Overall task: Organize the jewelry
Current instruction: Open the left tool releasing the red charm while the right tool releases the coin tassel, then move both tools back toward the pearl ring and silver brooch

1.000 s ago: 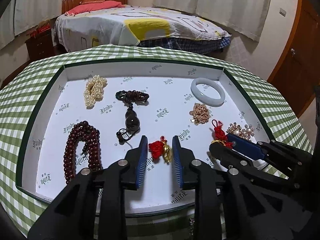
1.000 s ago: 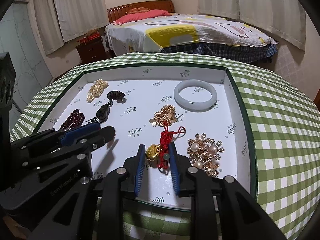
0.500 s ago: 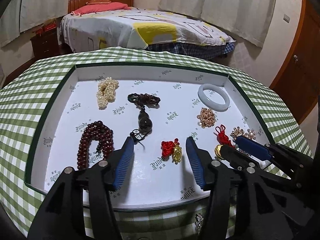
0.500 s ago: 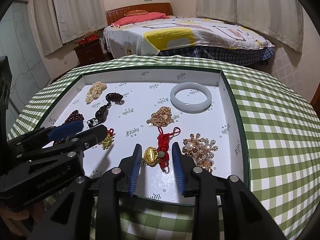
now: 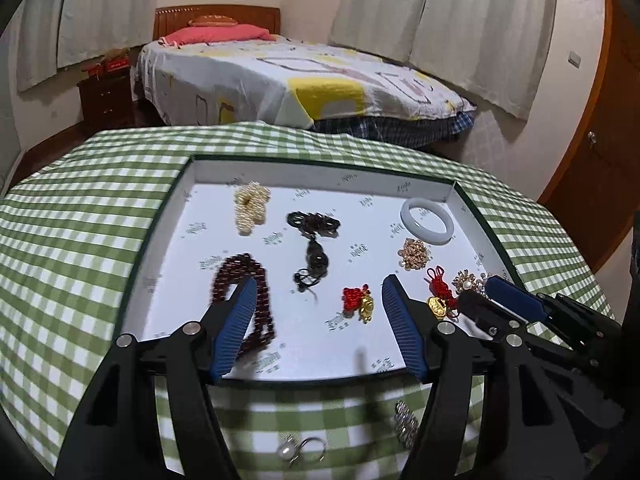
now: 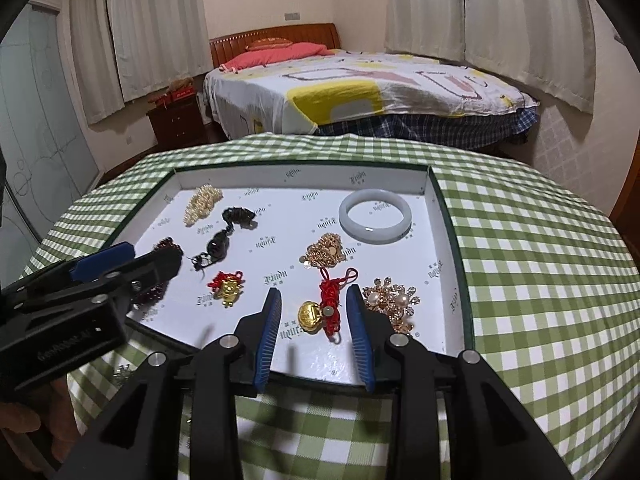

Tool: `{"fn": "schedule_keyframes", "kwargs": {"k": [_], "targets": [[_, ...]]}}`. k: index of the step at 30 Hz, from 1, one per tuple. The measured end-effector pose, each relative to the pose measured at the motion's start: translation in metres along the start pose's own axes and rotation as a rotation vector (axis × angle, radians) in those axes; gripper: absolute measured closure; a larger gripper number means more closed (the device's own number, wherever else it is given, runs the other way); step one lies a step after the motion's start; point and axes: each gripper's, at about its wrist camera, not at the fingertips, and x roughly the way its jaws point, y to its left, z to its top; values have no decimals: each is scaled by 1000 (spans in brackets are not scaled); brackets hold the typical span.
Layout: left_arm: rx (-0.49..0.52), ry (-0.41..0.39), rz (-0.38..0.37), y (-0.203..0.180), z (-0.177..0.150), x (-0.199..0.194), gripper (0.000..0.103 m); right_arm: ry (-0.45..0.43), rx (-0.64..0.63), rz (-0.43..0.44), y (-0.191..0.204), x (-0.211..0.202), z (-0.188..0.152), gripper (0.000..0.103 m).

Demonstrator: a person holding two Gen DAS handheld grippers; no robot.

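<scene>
A white tray (image 5: 424,190) (image 6: 436,216) on the green checked table holds jewelry. My left gripper (image 5: 318,304) is open and empty above the tray's near edge; a red-knot gold charm (image 5: 357,302) (image 6: 228,286) lies in the tray between its fingers. My right gripper (image 6: 314,308) is open and empty; another red-knot gold charm (image 6: 324,304) (image 5: 440,296) lies in the tray between its fingers. The tray also holds a white bangle (image 5: 427,226) (image 6: 374,221), a pearl bunch (image 5: 250,208), dark red beads (image 5: 244,300), a black pendant (image 5: 316,258), a gold chain (image 6: 326,250) and a pearl brooch (image 6: 394,306).
On the cloth in front of the tray lie a pearl ring (image 5: 298,450) and a small sparkly piece (image 5: 406,424). A bed (image 5: 300,80) stands beyond the table. A wooden door (image 5: 600,160) is at the right.
Both grippers opened, let go of their red-knot gold charms in the tray, and drew back toward the tray's near edge.
</scene>
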Motion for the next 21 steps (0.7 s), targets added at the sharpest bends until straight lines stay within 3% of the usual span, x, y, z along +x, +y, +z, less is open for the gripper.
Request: {"fn": "schedule_keyframes", "kwargs": {"k": [21], "targets": [[-54,-21,81,50,-36,-63,39,-9,-42,23,36,-34,-30,69]]}}
